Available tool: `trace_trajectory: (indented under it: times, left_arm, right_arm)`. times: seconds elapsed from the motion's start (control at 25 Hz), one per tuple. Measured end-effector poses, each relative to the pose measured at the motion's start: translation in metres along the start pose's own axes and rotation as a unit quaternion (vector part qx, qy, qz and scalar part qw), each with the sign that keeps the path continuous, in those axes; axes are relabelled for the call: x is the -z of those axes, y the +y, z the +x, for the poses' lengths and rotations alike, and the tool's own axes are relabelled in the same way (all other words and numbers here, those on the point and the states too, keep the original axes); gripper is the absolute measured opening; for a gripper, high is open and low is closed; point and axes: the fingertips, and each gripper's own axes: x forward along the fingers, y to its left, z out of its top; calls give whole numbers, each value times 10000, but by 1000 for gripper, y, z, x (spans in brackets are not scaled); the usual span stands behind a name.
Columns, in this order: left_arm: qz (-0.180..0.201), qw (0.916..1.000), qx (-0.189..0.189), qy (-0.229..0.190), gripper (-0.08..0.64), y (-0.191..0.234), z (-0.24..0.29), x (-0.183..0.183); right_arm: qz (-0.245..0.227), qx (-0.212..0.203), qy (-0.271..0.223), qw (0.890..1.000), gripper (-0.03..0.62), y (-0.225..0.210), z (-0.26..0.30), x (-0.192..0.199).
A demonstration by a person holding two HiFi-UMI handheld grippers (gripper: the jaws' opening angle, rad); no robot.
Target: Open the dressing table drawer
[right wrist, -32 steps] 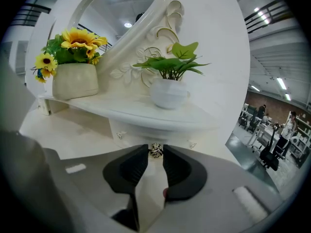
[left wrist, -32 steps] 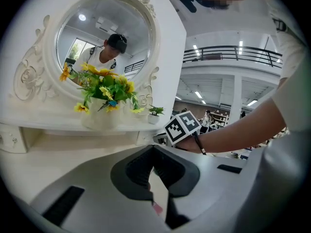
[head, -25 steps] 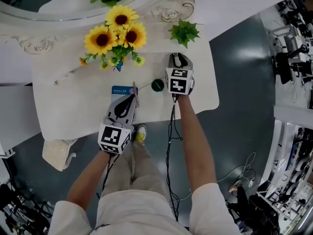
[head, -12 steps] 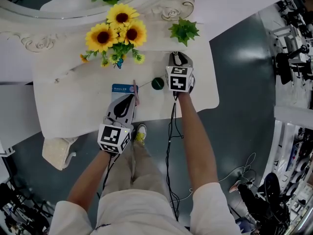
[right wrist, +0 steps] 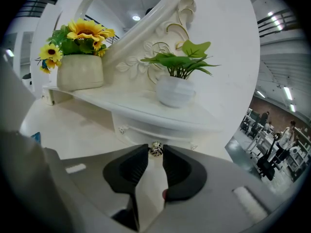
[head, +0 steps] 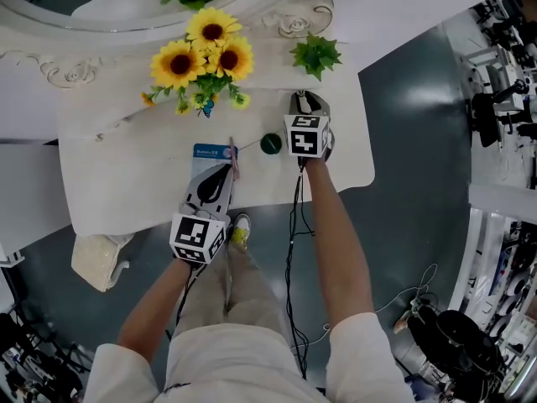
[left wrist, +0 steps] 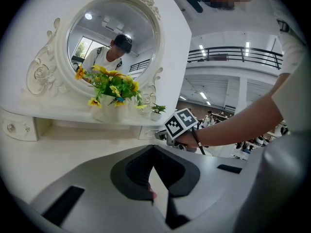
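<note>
The right gripper point(right wrist: 155, 153) is clamped on the small metal drawer knob point(right wrist: 155, 148), one pad pressing it from each side. The knob sits on the drawer front point(right wrist: 146, 129), flush under the dressing table's raised shelf point(right wrist: 146, 106). On the shelf, a potted green plant point(right wrist: 179, 79) stands at twelve o'clock from the knob and a pot of sunflowers point(right wrist: 80, 57) at ten. The left gripper point(left wrist: 153, 148), jaws together on nothing, hangs at the tabletop's point(head: 126, 183) near edge. In the head view a blue card point(head: 211, 151) lies at eleven o'clock from its tips.
</note>
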Motion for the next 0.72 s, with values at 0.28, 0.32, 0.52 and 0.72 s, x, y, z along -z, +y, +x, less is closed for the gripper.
trace_trajectory:
  times: [0.28, 0.32, 0.52, 0.72]
  left_arm:
    - [-22, 10000, -5, -16, 9, 1, -2, -2]
    - [-23, 10000, 0, -13, 9, 0, -2, -3]
    - [-6, 10000, 37, -45, 9, -4, -2, -5]
    - [-2, 10000, 74, -13, 9, -8, -3, -3]
  right_arm:
    - [-22, 17, -12, 10000, 103, 1, -6, 4]
    - [-38, 22, -18, 10000, 103, 1, -8, 6]
    - [-15, 15, 9, 10000, 103, 0, -13, 11]
    - [59, 23, 17, 10000, 103, 1, -15, 13]
